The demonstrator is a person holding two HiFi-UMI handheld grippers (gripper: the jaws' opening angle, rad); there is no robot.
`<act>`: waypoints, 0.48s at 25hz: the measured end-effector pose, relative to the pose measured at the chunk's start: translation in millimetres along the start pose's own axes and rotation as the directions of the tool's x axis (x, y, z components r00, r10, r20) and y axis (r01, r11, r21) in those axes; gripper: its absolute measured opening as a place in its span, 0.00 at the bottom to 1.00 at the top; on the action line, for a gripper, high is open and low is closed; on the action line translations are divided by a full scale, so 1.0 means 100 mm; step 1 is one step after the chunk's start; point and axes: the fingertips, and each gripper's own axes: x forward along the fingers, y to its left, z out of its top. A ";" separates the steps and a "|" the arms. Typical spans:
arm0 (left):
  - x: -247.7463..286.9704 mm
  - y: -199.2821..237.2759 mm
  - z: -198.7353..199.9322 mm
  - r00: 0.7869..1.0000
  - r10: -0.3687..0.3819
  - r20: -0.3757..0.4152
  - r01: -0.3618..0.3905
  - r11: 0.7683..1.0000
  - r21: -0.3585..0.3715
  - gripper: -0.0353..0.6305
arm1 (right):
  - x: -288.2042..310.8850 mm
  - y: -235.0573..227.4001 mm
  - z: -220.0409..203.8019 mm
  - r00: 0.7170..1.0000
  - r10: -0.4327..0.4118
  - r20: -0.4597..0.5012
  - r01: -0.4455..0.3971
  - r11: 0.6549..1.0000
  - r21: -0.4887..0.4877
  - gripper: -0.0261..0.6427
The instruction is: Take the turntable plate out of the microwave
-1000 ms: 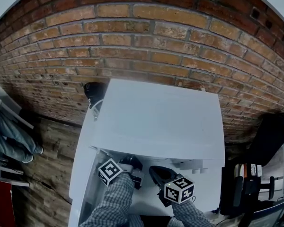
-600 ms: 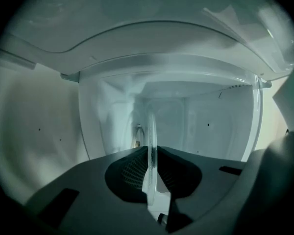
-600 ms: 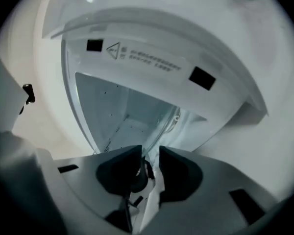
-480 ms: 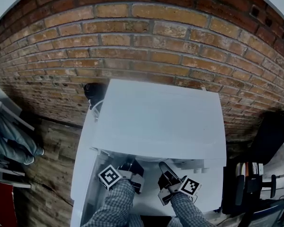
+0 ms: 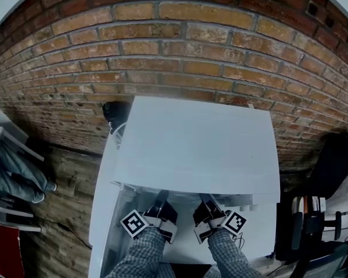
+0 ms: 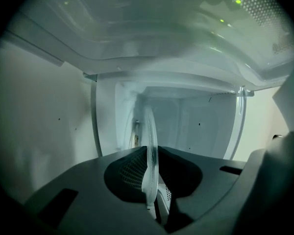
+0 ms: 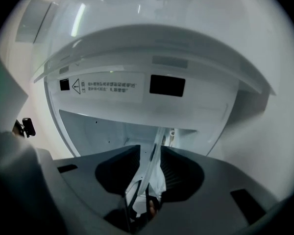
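Note:
The white microwave [image 5: 191, 143] is seen from above, and both grippers reach level into its front opening. The glass turntable plate [image 6: 149, 141] stands edge-on between the jaws of my left gripper [image 6: 151, 153], whose pads touch its rim while the jaws are opening. From above, the left gripper [image 5: 160, 198] is half hidden under the microwave's top. My right gripper [image 5: 204, 201] is beside it. In the right gripper view the plate [image 7: 156, 153] slants between the jaws of the right gripper [image 7: 151, 151], with a gap on its left side.
A brick wall [image 5: 162, 51] rises behind the microwave. A seated person's legs [image 5: 11, 167] show at the left over the wooden floor. Dark gear [image 5: 330, 167] stands at the right. A warning label [image 7: 108, 86] sits above the cavity.
My right gripper has rolled over and slid forward into the microwave opening, its marker cube now turned to the right. The left gripper has edged forward a little.

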 end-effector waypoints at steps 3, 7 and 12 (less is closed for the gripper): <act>-0.04 0.00 -0.02 1.000 -0.011 -0.007 0.011 1.000 -0.008 0.13 | 0.01 -0.02 0.01 1.000 0.002 0.004 -0.002 1.000 0.001 0.21; -0.09 -0.02 -0.05 0.999 -0.036 -0.017 0.035 0.999 -0.024 0.14 | -0.01 -0.03 0.00 1.000 0.024 0.011 -0.024 0.999 0.029 0.17; -0.12 -0.01 -0.05 0.999 -0.043 -0.016 0.042 0.999 -0.024 0.14 | -0.01 -0.05 -0.01 1.000 0.016 0.014 -0.016 1.000 0.020 0.16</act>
